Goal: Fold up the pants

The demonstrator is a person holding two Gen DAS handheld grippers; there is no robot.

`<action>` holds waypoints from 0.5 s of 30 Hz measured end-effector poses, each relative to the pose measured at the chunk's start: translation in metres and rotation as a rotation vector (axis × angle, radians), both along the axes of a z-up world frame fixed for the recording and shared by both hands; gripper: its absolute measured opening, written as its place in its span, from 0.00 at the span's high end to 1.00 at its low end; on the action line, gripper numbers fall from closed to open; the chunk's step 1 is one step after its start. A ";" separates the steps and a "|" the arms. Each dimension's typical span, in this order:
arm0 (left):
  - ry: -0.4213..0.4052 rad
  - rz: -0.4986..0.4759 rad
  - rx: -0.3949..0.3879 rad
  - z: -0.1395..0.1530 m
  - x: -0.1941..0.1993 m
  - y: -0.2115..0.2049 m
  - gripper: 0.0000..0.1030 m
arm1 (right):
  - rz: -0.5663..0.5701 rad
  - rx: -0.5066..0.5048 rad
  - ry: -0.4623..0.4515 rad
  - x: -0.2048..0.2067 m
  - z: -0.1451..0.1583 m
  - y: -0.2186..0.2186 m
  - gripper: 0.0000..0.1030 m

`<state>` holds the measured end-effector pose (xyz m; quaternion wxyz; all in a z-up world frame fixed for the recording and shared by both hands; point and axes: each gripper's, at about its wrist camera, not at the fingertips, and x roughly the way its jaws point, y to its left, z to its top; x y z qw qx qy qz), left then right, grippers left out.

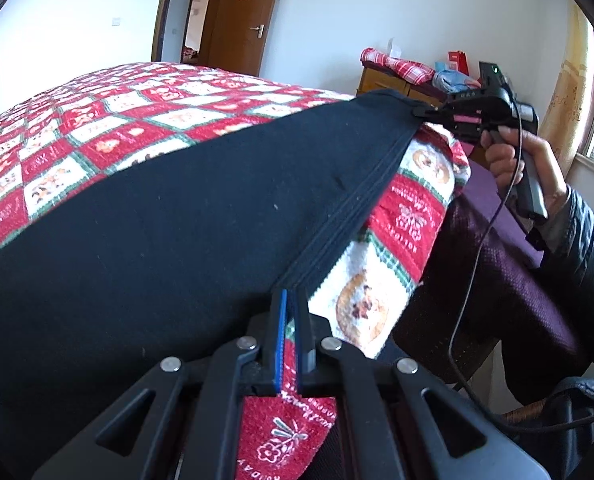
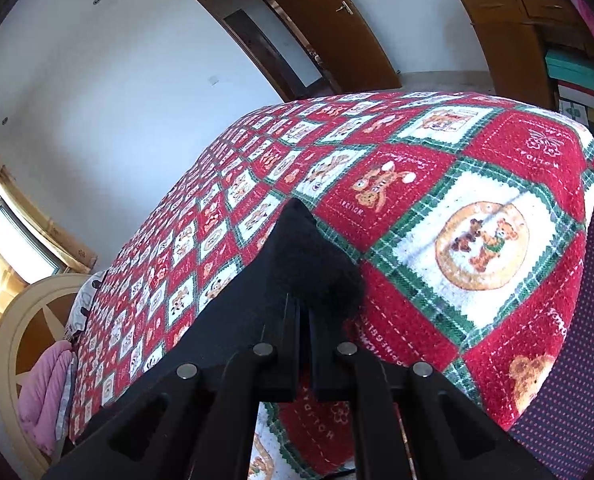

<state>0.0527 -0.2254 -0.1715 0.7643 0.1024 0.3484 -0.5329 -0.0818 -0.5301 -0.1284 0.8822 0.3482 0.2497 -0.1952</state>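
Note:
Black pants [image 1: 169, 216] lie spread over the bed, their ribbed waistband [image 1: 353, 204] stretched taut along the bed's near edge. My left gripper [image 1: 292, 300] is shut on one end of that waistband. At the far end my right gripper [image 1: 421, 113], held in a hand, is shut on the other corner. In the right wrist view the right gripper [image 2: 303, 304] pinches a fuzzy black corner of the pants [image 2: 309, 256], with the rest of the garment trailing off to the lower left.
A red, white and green checked blanket [image 2: 437, 208] covers the bed [image 1: 97, 120]. A wooden cabinet [image 2: 509, 36] piled with cloth stands by the wall, near a brown door [image 1: 241, 20]. A headboard [image 2: 21, 320] and pink cloth [image 2: 41, 396] sit at the bed's far end. A cable [image 1: 493, 220] hangs from the right gripper.

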 end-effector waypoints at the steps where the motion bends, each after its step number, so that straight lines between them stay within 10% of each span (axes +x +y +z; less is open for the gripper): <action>1: -0.003 -0.001 0.002 -0.001 -0.001 0.000 0.97 | -0.004 0.001 -0.002 -0.001 0.000 0.000 0.97; 15: -0.037 0.087 -0.059 0.011 0.015 0.012 0.97 | -0.029 -0.036 0.073 0.001 -0.002 -0.001 0.97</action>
